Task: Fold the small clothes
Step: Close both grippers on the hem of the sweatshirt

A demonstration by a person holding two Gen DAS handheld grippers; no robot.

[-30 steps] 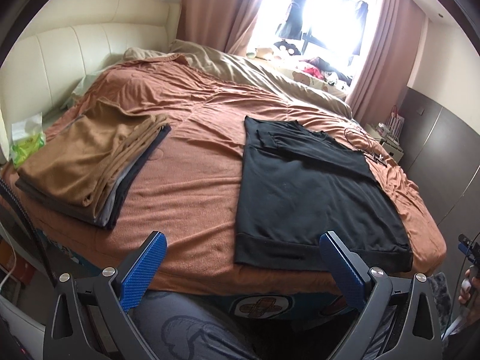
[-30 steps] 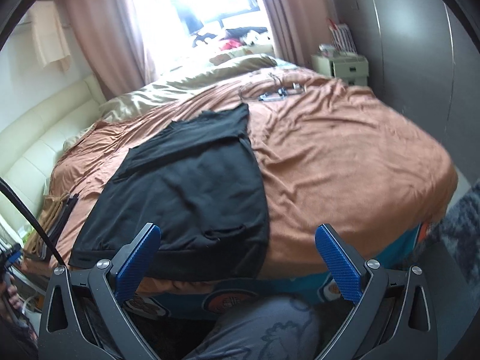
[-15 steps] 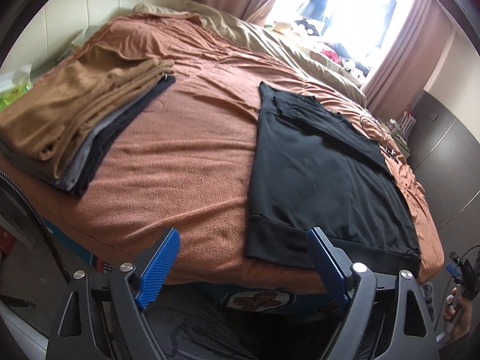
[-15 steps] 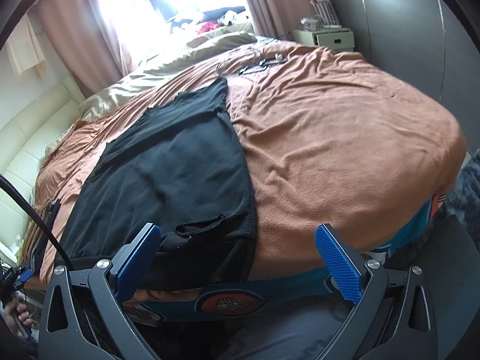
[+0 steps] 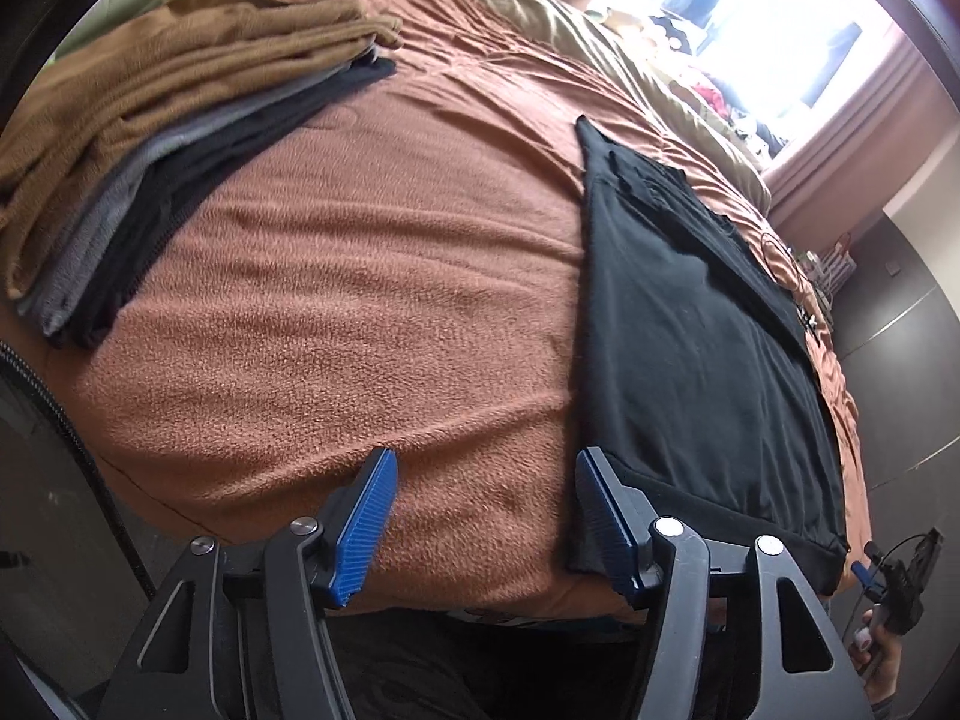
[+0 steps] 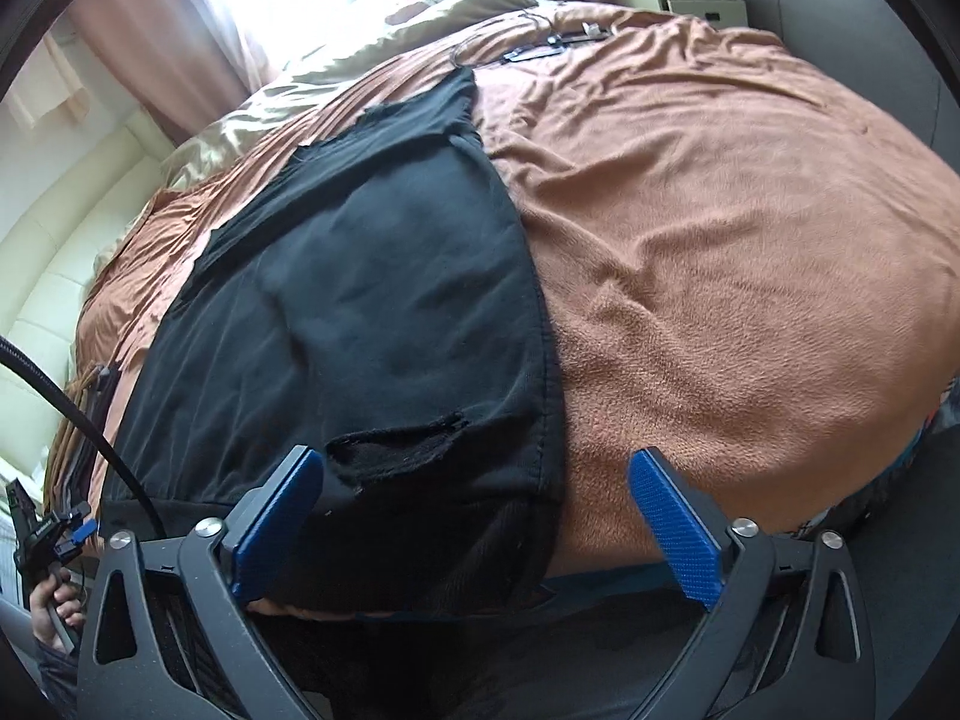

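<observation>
Shirt: the black shirt looks soft, limp and light; take it by the near hem corners.
Left claw: half-open, closing beside the corner, nothing held.
Right claw: wide, beginning to close astride the hem, nothing held.

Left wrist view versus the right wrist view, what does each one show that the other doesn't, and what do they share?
Only the left wrist view shows the whole folded stack, brown on top with grey and black beneath; the right wrist view catches just its edge. Only the right wrist view shows the ragged hole near the black shirt's hem and the nightstand. Both share the black shirt lying flat on the brown blanket, and the window. The left gripper is closing beside the shirt's corner with only blanket between the pads; the right gripper, just starting to close, straddles the other corner.
</observation>
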